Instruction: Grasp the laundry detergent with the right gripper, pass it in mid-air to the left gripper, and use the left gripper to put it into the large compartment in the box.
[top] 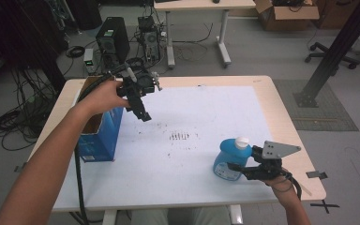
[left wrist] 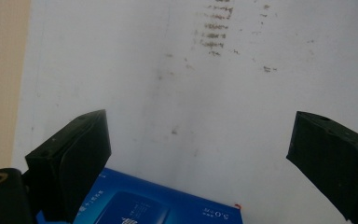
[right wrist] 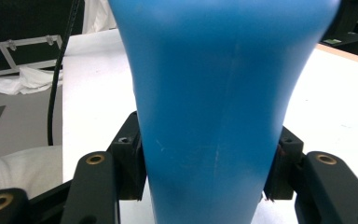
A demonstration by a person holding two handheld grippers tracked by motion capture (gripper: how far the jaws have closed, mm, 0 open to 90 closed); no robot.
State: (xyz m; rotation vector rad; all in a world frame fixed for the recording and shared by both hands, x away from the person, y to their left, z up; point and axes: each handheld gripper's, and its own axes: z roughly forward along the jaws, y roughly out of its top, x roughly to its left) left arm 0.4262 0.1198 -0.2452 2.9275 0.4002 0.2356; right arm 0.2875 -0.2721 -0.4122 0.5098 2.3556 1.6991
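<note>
I see the bottle (top: 232, 159) standing on the bench (top: 178, 187) at its near right, with my right gripper (top: 243, 169) just right of it, fingers (right wrist: 129, 161) on either side of its body. The open box (top: 98, 129) stands at the far left edge. My left gripper (top: 143, 112) hangs above the bench just right of the box.

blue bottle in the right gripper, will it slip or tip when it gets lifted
The blue bottle looks like smooth, glossy plastic, so it may slide a little in the grip. The right gripper is shut on its narrower waist, which probably helps hold it. Its body looks wider low down, so it seems unlikely to tip while standing.
</note>
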